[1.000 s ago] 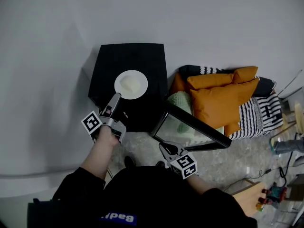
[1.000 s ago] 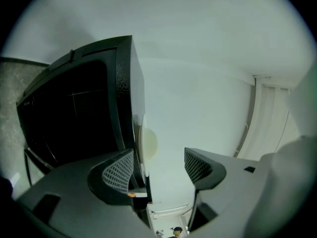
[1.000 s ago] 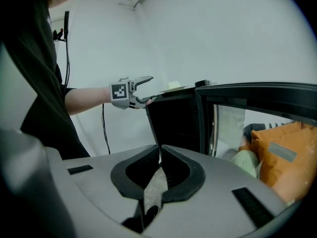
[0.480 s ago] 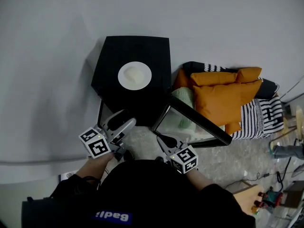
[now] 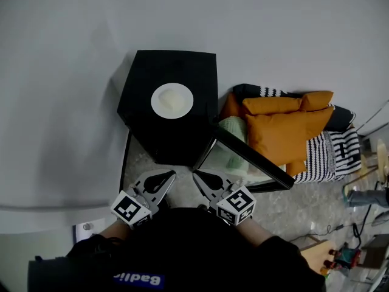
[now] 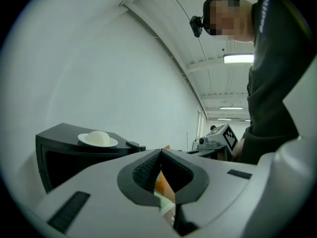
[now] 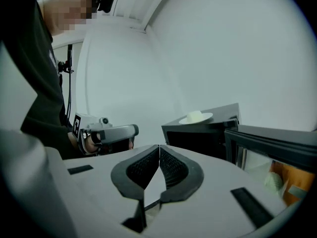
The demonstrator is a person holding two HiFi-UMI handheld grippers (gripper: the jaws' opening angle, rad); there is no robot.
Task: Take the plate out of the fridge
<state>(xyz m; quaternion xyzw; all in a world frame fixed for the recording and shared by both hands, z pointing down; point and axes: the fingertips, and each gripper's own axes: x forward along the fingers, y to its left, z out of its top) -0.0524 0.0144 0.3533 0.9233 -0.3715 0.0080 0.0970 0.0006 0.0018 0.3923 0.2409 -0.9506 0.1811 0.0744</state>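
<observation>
Jaws of the left gripper (image 6: 161, 151) have just been closing and meet at the tips, with nothing caught between them. Those of the right gripper (image 7: 159, 147) are likewise pressed tip to tip and grasp nothing.

In the head view both grippers sit low in the frame, just left and right of centre. They lie side by side and near each other, tips aimed up the frame toward the fridge (image 5: 182, 72). A marker cube (image 5: 129, 208) sits at the rear of each, close to the person's dark sleeves at the bottom edge.

The plate (image 5: 172, 100) rests on top of the fridge, a black box, above centre of the head view and well apart from both grippers. It is white and round and carries a pale mound (image 5: 171, 99) in its middle. The left gripper view has it at mid-left, the right gripper view just right of centre, each time on the flat black top.

The door (image 5: 249, 160) stands open, swung out to the right of the box, its edge running down toward the right of the frame. Beyond it, at the right, orange cushions (image 5: 285, 123) are piled on black-and-white striped fabric (image 5: 331, 148). A pale wall (image 5: 73, 72) fills the upper and left parts, and speckled floor (image 5: 316, 199) shows at lower right.
</observation>
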